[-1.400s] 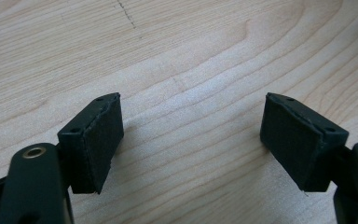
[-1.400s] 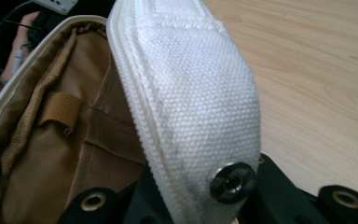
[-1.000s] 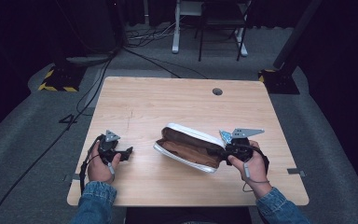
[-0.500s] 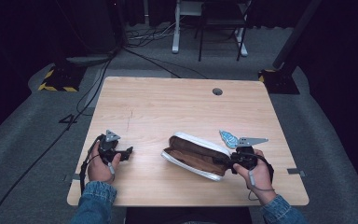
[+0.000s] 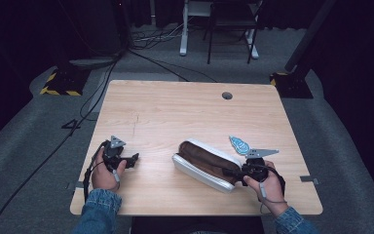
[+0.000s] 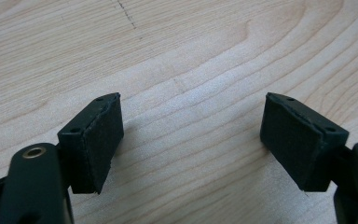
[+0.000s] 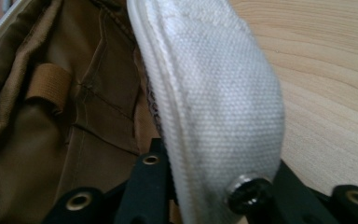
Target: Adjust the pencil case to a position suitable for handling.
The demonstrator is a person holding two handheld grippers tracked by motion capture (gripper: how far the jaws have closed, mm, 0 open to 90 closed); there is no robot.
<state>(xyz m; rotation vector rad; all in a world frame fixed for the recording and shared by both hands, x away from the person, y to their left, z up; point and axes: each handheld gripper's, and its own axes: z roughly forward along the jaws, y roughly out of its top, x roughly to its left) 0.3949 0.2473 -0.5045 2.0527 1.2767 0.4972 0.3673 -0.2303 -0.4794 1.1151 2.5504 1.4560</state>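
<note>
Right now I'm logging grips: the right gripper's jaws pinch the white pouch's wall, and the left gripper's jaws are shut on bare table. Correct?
Not quite. The left gripper has its jaws wide open over the bare table, as the left gripper view shows. The right gripper does pinch the white pouch wall.

One mark is legible: a dark figure "4" [image 5: 71,125] on the grey floor [image 5: 24,146], left of the table [image 5: 175,107] in the high view. The small blue-and-white tag [image 5: 239,144] lying on the table beside the pouch [image 5: 202,165] bears a pattern too small to read. The pouch and both gripper views show no lettering.
</note>
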